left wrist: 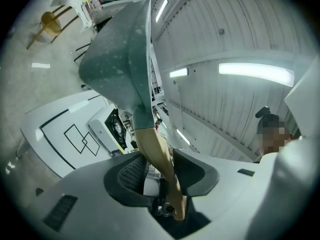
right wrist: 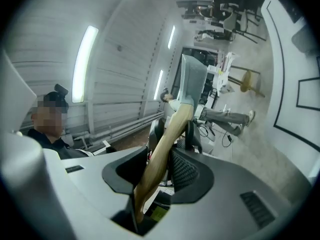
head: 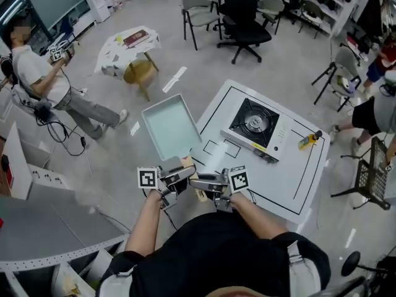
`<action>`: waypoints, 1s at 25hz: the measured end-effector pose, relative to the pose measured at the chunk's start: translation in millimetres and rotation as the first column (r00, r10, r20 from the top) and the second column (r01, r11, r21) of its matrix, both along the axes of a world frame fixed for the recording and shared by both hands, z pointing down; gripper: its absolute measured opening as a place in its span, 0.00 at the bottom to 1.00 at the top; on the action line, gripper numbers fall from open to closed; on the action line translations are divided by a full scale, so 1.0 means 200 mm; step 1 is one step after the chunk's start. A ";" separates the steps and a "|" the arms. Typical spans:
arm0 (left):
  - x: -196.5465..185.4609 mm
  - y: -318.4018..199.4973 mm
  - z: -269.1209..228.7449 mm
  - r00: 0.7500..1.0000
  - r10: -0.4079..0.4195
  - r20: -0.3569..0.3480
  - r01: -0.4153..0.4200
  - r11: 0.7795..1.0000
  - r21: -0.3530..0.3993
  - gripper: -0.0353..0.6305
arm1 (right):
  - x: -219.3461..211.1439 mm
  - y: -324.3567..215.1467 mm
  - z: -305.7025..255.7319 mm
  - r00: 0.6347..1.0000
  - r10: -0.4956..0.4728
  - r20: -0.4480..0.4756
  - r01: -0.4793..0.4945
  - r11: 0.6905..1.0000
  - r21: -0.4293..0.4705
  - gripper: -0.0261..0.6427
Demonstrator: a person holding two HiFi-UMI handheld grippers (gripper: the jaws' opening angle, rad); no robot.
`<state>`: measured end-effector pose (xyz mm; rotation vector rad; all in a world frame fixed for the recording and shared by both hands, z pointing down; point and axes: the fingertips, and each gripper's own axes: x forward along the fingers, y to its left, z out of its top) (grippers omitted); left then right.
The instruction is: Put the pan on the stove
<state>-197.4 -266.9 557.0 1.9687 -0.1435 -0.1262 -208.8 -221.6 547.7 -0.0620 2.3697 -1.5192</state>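
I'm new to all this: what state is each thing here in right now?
pan: empty, held aloft, not yet on the stove.
stove: on the table, burner bare, no flame visible.
left gripper: shut on the pan's handle.
right gripper: shut on the pan's handle.

Black short-sleeved shirt [head: 216, 255], pale grey gripper shells [left wrist: 75, 196] — black ribbed pads [left wrist: 132, 174], black-and-white marker cubes [head: 147, 178]
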 end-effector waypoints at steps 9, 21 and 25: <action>0.55 -0.07 0.08 0.953 0.301 0.032 -0.301 0.954 -0.001 0.31 | 0.49 -0.10 0.06 0.959 0.284 -0.002 -0.284 0.959 -0.009 0.26; 1.12 -0.09 0.26 0.822 0.569 0.022 -0.566 0.821 -0.077 0.31 | 1.01 -0.17 0.23 0.805 0.593 -0.025 -0.593 0.800 -0.087 0.26; 1.22 -0.12 0.34 0.792 0.610 0.025 -0.605 0.790 -0.099 0.31 | 1.10 -0.22 0.30 0.750 0.661 -0.021 -0.659 0.743 -0.113 0.26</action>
